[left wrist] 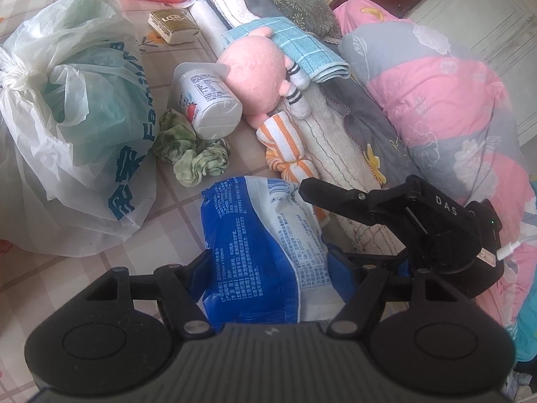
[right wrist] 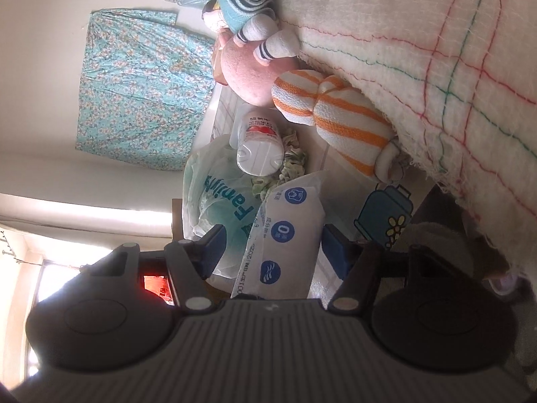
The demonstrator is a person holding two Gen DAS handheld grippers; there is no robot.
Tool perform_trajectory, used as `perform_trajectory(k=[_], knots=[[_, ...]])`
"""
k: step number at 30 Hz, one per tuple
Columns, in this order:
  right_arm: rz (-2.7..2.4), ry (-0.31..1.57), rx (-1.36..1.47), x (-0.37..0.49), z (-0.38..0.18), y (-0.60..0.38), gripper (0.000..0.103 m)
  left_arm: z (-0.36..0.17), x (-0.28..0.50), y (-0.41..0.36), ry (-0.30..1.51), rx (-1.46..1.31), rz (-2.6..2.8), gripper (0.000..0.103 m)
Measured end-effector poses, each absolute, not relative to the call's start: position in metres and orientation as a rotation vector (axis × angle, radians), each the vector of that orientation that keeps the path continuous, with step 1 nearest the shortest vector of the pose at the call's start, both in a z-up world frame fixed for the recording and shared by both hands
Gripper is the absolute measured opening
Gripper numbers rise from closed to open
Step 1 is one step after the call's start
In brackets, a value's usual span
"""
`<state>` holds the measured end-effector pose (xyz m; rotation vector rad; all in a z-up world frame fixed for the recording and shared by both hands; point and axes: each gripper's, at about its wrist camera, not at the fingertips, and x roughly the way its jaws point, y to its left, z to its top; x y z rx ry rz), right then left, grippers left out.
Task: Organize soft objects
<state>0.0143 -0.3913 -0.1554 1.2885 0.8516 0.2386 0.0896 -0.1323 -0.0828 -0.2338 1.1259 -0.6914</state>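
Both claws are on the same thing right now: the soft blue-and-white plastic wipes pack (left wrist: 255,252). My left claw (left wrist: 268,268) has it squeezed between its blue pads, and my right claw (right wrist: 272,248) looks clamped on the pack's narrow side, though I can't swear its pads are pressing. The pack sits low over the checked tablecloth of the table (left wrist: 188,221), near the front edge.

Further out, nothing looks sorted yet: crumpled green cloth (left wrist: 188,154), orange-striped knotted towel (left wrist: 288,147), pink plush toy (left wrist: 255,80) and folded blue checked towel (left wrist: 295,47) lie loose around a white bottle (left wrist: 208,100) and a tied plastic bag (left wrist: 77,121). I reckon we're early on.
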Motion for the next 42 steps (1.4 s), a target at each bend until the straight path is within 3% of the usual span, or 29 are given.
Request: perform_trajectory(k=[9,11,13,16,27,35,42], knots=[[0.252,0.908,1.303,0.022,-0.162,-0.370,0.062,-0.088,0.090,-0.133,1.116,-0.169,-0.692,0.074],[0.238,0.913,1.298,0.024,-0.161,-0.365,0.057,-0.087,0.090,-0.132,1.117,-0.160,-0.686,0.074],[0.218,0.924,1.281,0.025,-0.161,-0.360,0.043,-0.084,0.090,-0.130,1.102,-0.132,-0.678,0.075],[0.208,0.929,1.284,0.025,-0.162,-0.353,0.037,-0.081,0.088,-0.129,1.084,-0.093,-0.666,0.076],[0.179,0.945,1.176,0.033,-0.142,-0.338,0.034,-0.053,0.065,-0.128,0.967,0.015,-0.727,0.082],[0.240,0.933,1.186,0.035,-0.134,-0.327,0.040,-0.071,0.074,-0.125,1.038,0.042,-0.691,0.072],[0.292,0.888,1.186,0.036,-0.124,-0.325,0.040,-0.077,0.080,-0.114,1.061,-0.004,-0.663,0.044]])
